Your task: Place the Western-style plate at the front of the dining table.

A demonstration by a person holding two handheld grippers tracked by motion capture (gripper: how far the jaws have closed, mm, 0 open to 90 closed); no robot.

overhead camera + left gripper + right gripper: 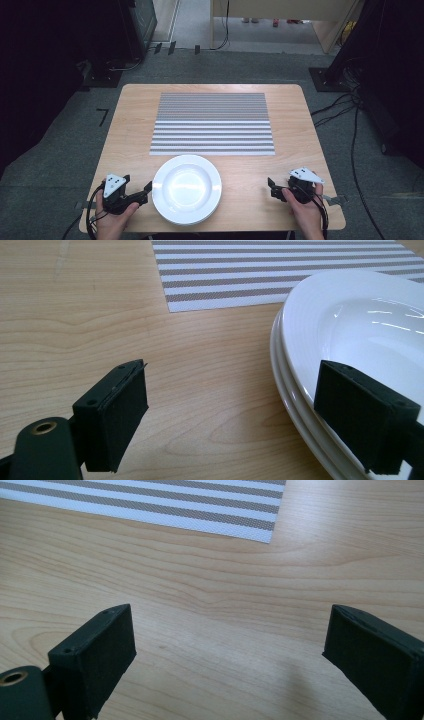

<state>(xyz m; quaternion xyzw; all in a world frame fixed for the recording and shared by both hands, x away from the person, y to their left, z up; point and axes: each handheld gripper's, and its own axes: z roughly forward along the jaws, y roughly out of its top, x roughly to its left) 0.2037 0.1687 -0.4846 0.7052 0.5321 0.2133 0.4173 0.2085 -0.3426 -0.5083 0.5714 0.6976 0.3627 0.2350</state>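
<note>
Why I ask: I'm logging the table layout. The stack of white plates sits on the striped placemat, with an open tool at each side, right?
Not quite. The high view shows the stack of white plates on the bare wooden table, just in front of the striped placemat, not on it. The left tool and right tool are indeed open at its sides.

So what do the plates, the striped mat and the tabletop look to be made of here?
Plates: likely glazed white ceramic; glossy, with sharp light reflections. The left gripper view shows stacked rims, so more than one.
Striped mat: seemingly woven vinyl or fabric; fine mesh texture, matte grey and white bands.
Tabletop: light wood or wood-look laminate; printed-looking grain, smooth satin surface.
</note>
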